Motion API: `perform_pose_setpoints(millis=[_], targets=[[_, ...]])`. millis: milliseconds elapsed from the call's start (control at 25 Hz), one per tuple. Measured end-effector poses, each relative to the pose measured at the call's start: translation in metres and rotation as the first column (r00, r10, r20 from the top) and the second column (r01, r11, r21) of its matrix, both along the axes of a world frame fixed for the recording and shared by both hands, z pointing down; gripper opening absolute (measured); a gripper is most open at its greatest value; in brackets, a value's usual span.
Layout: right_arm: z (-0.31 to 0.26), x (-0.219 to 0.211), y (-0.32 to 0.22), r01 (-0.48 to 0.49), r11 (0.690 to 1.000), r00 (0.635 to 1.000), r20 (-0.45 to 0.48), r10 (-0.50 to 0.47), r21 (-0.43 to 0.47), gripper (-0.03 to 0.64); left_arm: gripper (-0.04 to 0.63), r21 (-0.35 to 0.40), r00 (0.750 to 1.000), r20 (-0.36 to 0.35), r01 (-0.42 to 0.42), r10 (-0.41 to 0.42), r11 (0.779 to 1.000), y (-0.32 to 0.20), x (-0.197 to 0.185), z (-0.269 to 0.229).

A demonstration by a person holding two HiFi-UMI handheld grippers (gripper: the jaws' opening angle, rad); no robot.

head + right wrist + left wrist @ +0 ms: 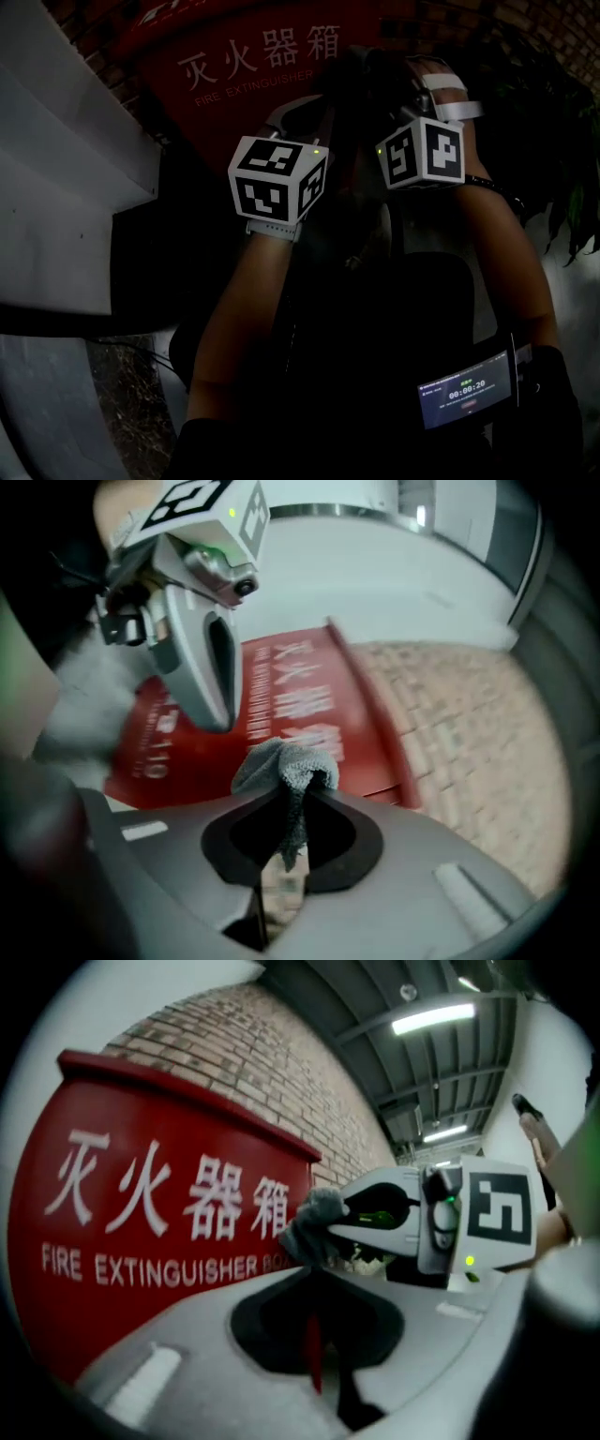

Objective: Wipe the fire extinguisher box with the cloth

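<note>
Right tongs (302, 795) pinch cloth (279, 761); box (361, 738) edges cropped.

Left hand-held gripper (314, 1283) closed, right (298, 799) clamped

"灭火器箱" and "FIRE EXTINGUISHER BO…" are printed in white on the red box (141, 1129), beyond and leftward of the left fingers (187, 1344). "00:00:20" is shown on a screen (466, 388).

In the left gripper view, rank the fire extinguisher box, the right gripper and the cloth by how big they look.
Largest: fire extinguisher box.
Then right gripper, though its nearness inflates it.
Smallest: cloth.
</note>
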State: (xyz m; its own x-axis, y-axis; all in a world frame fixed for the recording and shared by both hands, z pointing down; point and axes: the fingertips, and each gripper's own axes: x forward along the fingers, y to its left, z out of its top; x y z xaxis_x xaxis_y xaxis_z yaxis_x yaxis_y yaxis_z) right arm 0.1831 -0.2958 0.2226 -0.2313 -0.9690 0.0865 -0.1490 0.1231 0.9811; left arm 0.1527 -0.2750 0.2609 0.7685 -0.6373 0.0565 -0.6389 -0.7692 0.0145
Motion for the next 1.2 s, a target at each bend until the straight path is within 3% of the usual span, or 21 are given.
perform_pose_setpoints(millis=[200,440,800,1200], targets=[[-0.067,0.004,-0.010,-0.015,0.993,0.999,-0.030,0.019,0.115,0.035,0.003,0.079,0.999,-0.033,0.001,0.002,0.997,-0.002,0.015,-0.065],[-0.067,0.010,-0.032,-0.039,0.994,0.997,-0.065,0.045,0.098,0.035,0.003,0.113,0.999,-0.024,0.024,-0.022,0.993,-0.018,0.018,-0.093],[0.018,0.009,-0.030,-0.012,1.000,0.992,-0.127,0.010,-0.016,0.035,0.003,0.020,0.999,-0.020,0.028,-0.027,0.999,-0.023,0.016,-0.030],[0.099,0.010,-0.029,0.004,0.990,0.994,-0.112,-0.020,-0.139,0.035,0.003,-0.111,0.999,0.031,0.034,-0.031,0.993,-0.027,0.013,0.068]])
